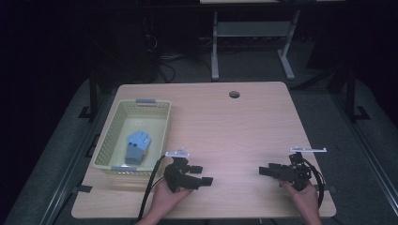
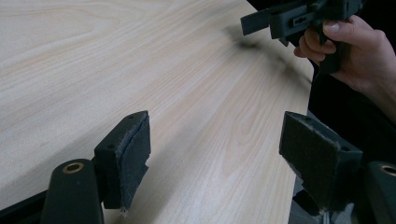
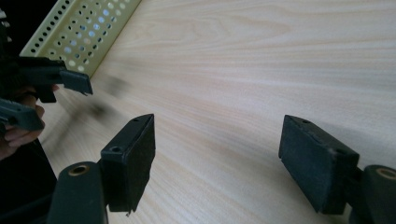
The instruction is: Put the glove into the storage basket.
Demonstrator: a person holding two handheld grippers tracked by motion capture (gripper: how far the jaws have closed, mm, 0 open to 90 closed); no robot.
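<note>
Wooden surface (image 1: 225,126): glove (image 1: 136,145) lies in basket (image 1: 105,140); left gripper (image 1: 206,181) and right gripper (image 1: 261,171) wide, empty; work apparently complete.

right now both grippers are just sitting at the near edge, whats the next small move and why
Probably swing the left gripper left toward the basket: its jaws stand open over bare table, and the blue thing in the basket lies nearest it. The right gripper is open too, but farther away.
</note>
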